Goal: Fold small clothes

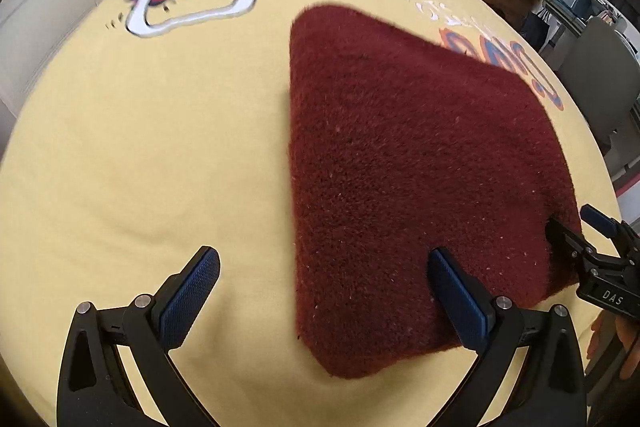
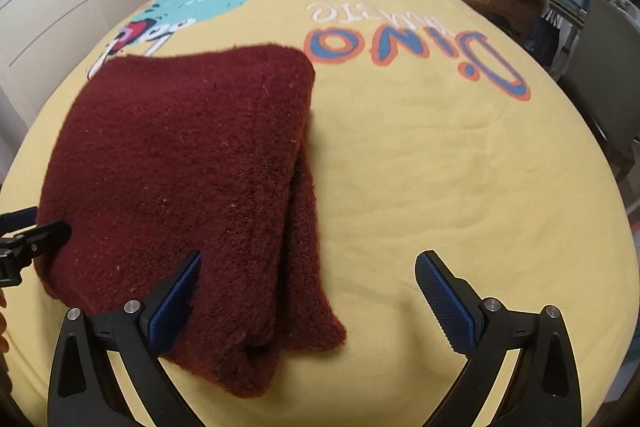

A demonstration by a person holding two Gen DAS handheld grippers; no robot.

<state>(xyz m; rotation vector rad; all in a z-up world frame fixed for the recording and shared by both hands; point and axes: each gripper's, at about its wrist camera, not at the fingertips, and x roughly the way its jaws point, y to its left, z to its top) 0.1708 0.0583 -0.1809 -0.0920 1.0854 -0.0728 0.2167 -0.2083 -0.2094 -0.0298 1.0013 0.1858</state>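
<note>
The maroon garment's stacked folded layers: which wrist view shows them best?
The right wrist view. The maroon garment shows its open right edge there, with the layers stacked one over another. The left wrist view shows the garment only as one smooth top surface.

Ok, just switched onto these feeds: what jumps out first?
The dark red fuzzy knitted garment, folded into a thick bundle, lies on the yellow dinosaur-print bedspread. Both grippers are open at its near edge: the left gripper straddles its left side, the right gripper its right.
</note>
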